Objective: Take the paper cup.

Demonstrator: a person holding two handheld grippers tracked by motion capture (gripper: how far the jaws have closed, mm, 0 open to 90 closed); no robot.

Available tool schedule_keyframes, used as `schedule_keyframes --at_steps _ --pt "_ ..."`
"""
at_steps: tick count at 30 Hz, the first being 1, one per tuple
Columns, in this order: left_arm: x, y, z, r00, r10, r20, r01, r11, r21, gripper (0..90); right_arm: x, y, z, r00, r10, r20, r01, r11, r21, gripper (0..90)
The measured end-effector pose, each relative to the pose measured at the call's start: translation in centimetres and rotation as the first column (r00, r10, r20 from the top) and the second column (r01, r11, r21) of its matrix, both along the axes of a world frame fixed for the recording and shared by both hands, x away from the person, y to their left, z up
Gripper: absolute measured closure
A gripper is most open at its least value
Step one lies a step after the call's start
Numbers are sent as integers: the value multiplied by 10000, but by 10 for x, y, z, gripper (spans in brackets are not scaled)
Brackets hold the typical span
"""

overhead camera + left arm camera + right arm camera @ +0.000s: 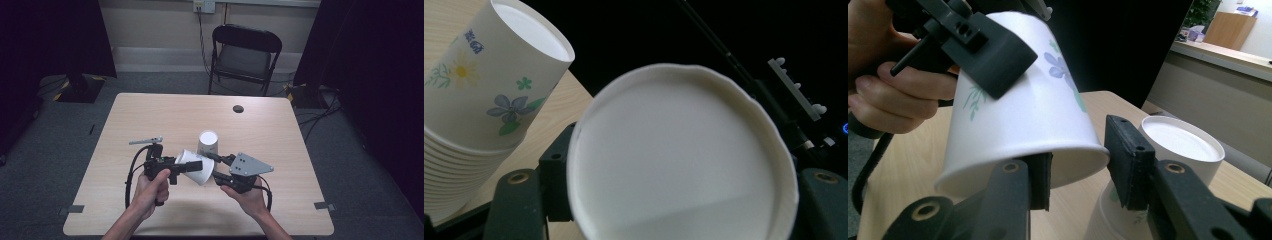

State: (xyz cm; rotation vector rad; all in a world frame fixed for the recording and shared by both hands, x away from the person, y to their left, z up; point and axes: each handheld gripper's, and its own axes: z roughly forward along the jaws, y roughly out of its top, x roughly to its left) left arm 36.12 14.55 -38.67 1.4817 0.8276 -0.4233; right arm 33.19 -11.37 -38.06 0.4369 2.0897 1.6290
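Near the table's front edge, at about 6 o'clock from the stack: this is where I work, both grippers meeting over the wooden table (150, 110).
Held cup: a floral paper cup (194, 166) lies sideways in the air, its base toward my left hand and its open mouth toward my right.
Left gripper (192, 166): my jaws are clamped tight on the cup's base end, one black pad flat across its wall.
Right gripper (216, 166): my jaws sit fairly narrow at the cup's rim, one inside the mouth and one outside; I cannot tell whether the pads press yet.
Stack: nested cups (207, 144) stand upside down at 12 o'clock from the held cup, just beside it.
Doing it well: I judge the rim is the soft part, so I should pinch lightly, keep the left grip steady, and pull straight along the cup's axis rather than twisting.
Writing: small blue characters (473, 41) sit near the base of the top cup of the stack, too blurred to read, above a daisy and a blue flower.
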Motion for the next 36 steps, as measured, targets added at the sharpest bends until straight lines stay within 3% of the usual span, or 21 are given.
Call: schedule_keyframes --at_steps 15,29,36 --pt "-1 -2 0 9994 -242 -241 240 9997 -85 313 2 -7 0 10000 80 19 -80 9999 80 814" --pt "-1 -2 2 9994 -217 -264 215 9997 -72 293 3 -10 0 9995 297 -45 -297 9994 -174 850" --pt "0 1 3 9992 -252 -322 243 9993 -297 279 2 -11 1 9994 335 120 -333 9993 -175 857"
